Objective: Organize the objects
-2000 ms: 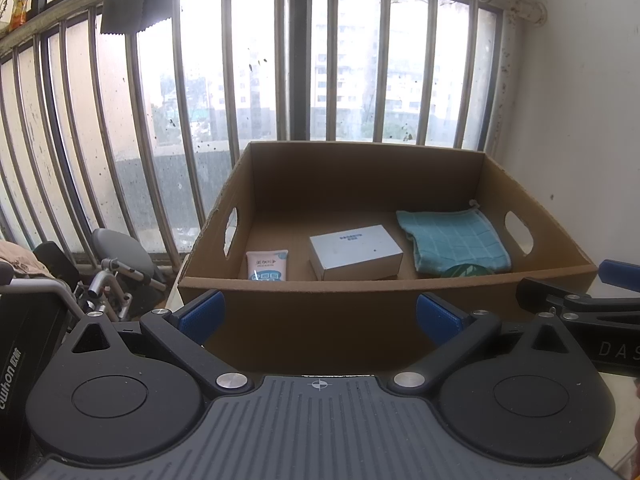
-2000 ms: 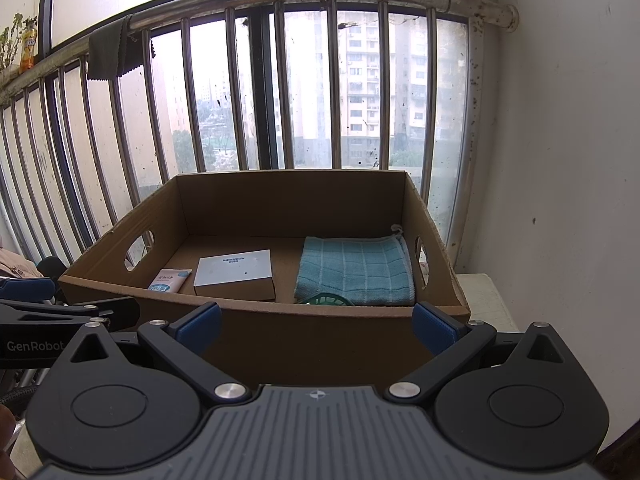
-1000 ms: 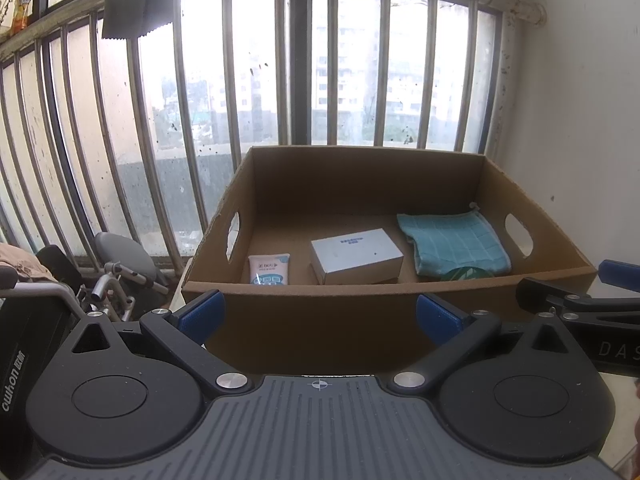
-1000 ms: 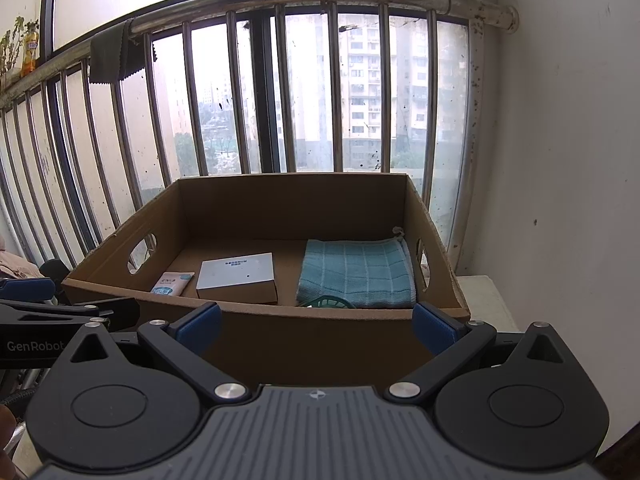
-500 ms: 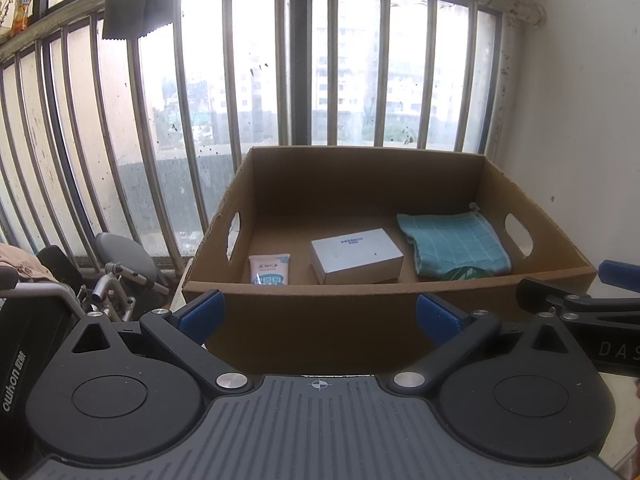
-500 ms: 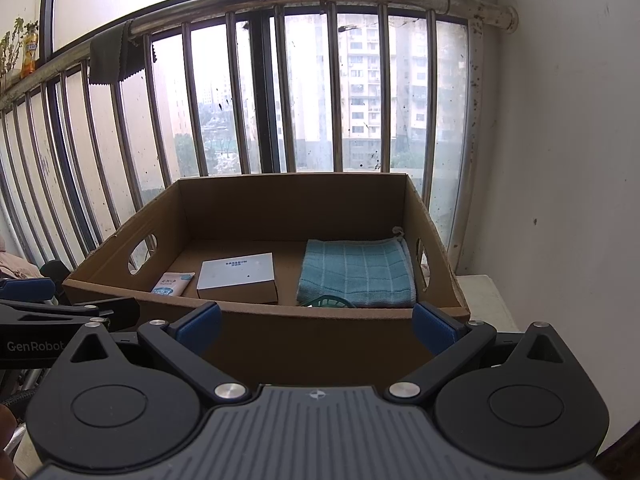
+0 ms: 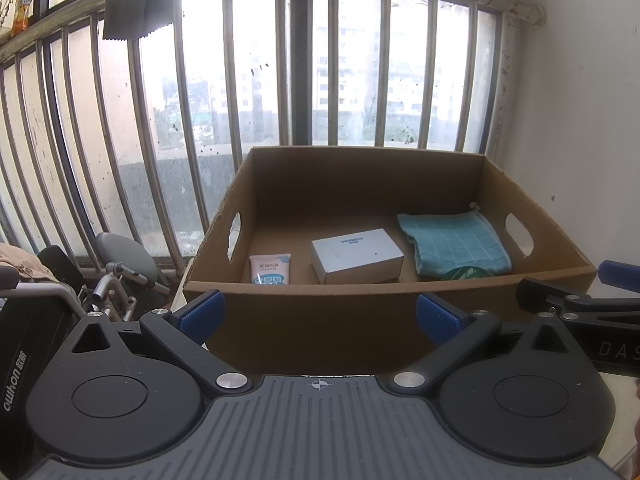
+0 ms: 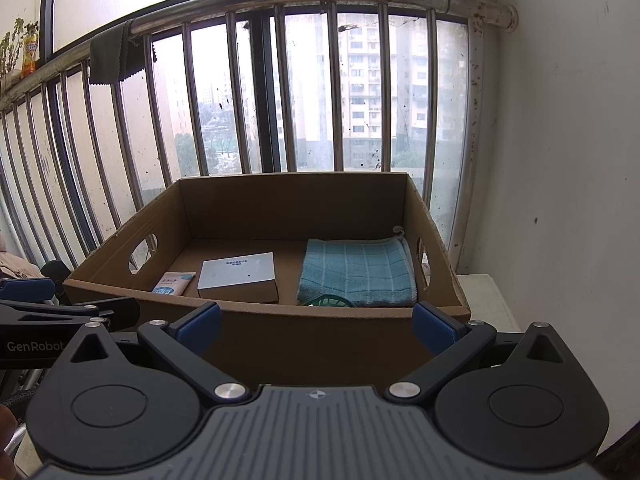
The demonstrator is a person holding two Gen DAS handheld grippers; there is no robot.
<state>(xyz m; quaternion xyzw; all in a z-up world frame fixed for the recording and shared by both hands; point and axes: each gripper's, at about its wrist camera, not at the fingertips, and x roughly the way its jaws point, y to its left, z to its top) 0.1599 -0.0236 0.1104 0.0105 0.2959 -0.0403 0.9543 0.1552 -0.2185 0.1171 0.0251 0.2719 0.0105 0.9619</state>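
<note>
An open cardboard box (image 7: pixel 304 312) (image 8: pixel 320 344) stands by the barred window. Inside lie a white tube (image 7: pixel 270 269) (image 8: pixel 173 283) at the left, a white carton (image 7: pixel 356 255) (image 8: pixel 238 277) in the middle, and a folded teal cloth (image 7: pixel 456 246) (image 8: pixel 358 272) at the right. A green object (image 7: pixel 466 272) (image 8: pixel 330 302) shows partly under the cloth's near edge. My left gripper (image 7: pixel 320 314) is open and empty just before the box's near wall. My right gripper (image 8: pixel 318 324) is open and empty beside it, also before the near wall.
Window bars (image 7: pixel 296 64) rise behind the box and a white wall (image 8: pixel 560 160) stands at the right. A wheelchair (image 7: pixel 100 280) sits at the left. The box rests on a white ledge (image 8: pixel 484 300). A dark cloth (image 7: pixel 136 4) hangs on the rail.
Both views have drawn back very slightly from the box over two seconds. The objects in the box have not moved and both grippers stay open.
</note>
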